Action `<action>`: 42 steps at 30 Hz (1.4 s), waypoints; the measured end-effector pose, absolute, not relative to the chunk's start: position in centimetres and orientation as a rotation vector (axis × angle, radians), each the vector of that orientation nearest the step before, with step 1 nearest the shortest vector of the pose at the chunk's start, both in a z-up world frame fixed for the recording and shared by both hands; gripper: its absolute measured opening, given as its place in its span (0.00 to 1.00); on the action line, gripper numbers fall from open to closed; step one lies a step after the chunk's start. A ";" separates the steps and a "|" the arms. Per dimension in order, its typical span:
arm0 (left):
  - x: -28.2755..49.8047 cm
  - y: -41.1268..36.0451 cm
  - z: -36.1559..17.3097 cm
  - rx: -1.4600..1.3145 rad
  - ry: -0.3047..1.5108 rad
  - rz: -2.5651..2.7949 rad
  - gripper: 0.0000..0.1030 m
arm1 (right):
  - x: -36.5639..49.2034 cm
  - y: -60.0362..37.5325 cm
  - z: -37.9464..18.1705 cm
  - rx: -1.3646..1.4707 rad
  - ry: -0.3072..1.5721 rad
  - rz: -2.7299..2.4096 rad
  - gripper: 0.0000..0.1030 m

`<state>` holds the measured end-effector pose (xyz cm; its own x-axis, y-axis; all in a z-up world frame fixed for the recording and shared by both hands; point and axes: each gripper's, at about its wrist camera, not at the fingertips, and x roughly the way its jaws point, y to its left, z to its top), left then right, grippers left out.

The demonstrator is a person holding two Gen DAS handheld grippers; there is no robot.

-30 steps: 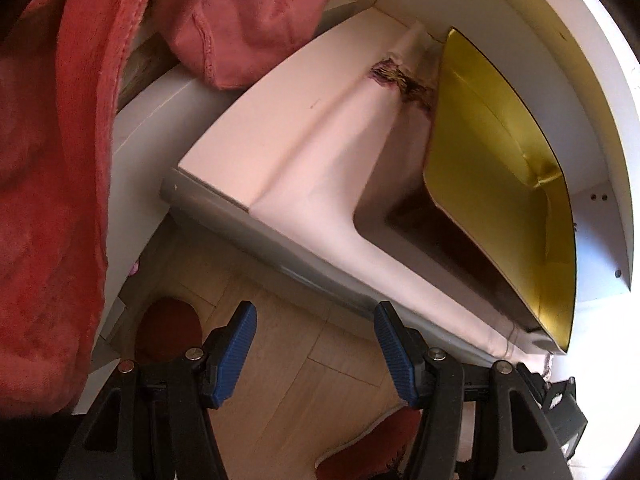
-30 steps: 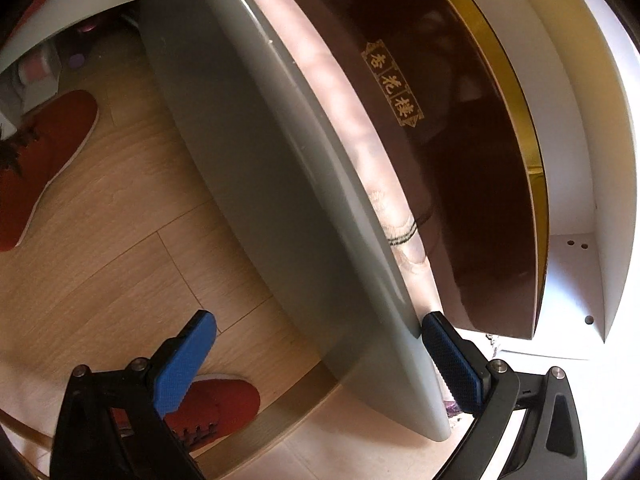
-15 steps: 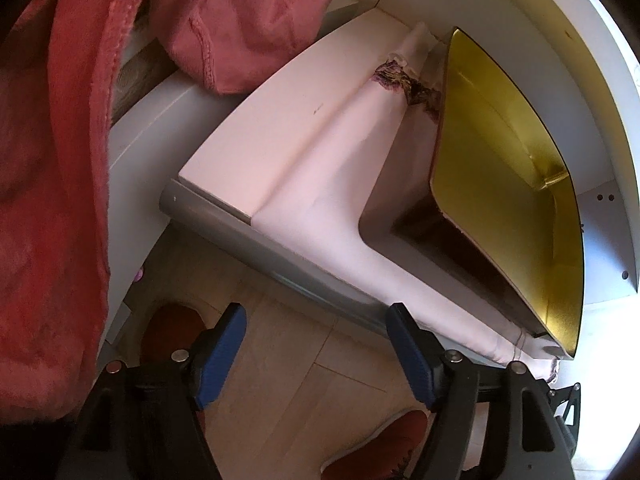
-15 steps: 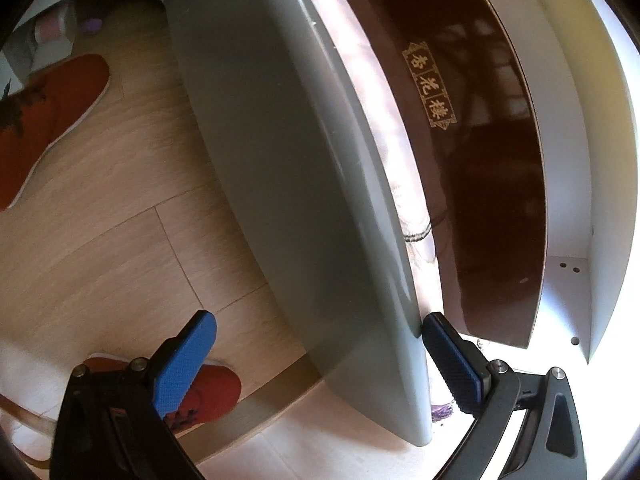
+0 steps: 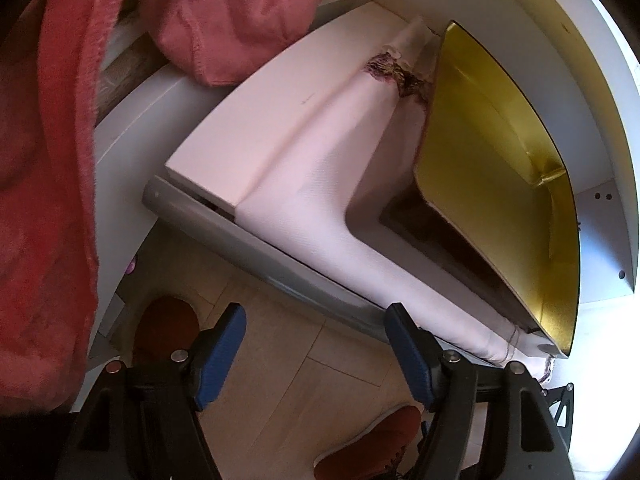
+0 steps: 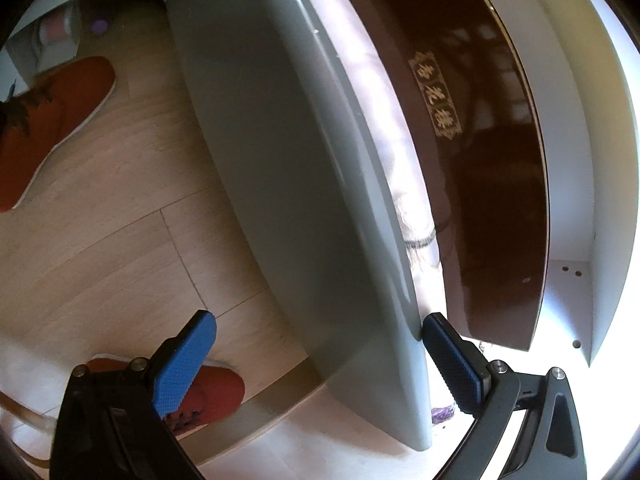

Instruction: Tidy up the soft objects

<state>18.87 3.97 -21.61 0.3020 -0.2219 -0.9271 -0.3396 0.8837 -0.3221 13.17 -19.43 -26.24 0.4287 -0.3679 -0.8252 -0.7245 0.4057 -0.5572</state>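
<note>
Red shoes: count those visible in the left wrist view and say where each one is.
2. One shoe is on the floor, left of the left gripper; the other shoe is at the bottom edge, partly hidden behind its right finger.

We hold our left gripper (image 5: pixel 316 314) pointing steeply downward, its two black fingers rising from the bottom of the left wrist view. Its jaws stand wide and are closing slightly at this moment, and the blue pads (image 5: pixel 218 356) press on nothing. Our right gripper (image 6: pixel 318 320) also tilts down, a little less steeply, with its jaws spread wide. Its pads grip nothing either. Both pairs of fingers sit level with each other, tips forward. Our hands and sleeves are out of view.
</note>
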 end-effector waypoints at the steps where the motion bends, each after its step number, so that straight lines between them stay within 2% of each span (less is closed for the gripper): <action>1: 18.8 4.0 -21.6 -0.506 1.274 0.079 0.71 | 13.2 -19.3 -26.4 -1.198 1.167 0.304 1.00; 18: 18.3 3.6 -21.8 -0.483 1.277 0.075 0.81 | 12.8 -19.1 -25.4 -1.178 1.179 0.323 1.00; 26: 17.3 3.5 -21.6 -0.461 1.302 0.100 0.81 | 12.8 -19.3 -26.3 -1.195 1.193 0.339 1.00; 28: 16.7 3.4 -21.5 -0.452 1.306 0.113 0.79 | 12.3 -19.3 -26.2 -1.200 1.197 0.340 1.00; 32: 15.5 2.8 -21.3 -0.389 1.330 0.116 0.68 | 12.1 -19.0 -26.5 -1.218 1.196 0.318 1.00; 35: 14.8 2.9 -22.7 -0.352 1.408 0.140 0.30 | 12.3 -18.9 -26.6 -1.207 1.213 0.311 1.00; 40: 14.1 4.0 -21.0 -0.448 1.353 0.092 0.33 | 11.3 -18.7 -27.0 -1.216 1.213 0.297 1.00; 42: 13.7 4.1 -20.6 -0.500 1.341 0.070 0.43 | 10.9 -18.6 -27.4 -1.251 1.207 0.296 1.00</action>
<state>13.68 4.10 -20.65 0.2425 -0.2334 -0.9417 -0.3296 0.8931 -0.3062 10.93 -18.60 -27.43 0.4083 -0.4138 -0.8137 -0.7435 0.3664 -0.5594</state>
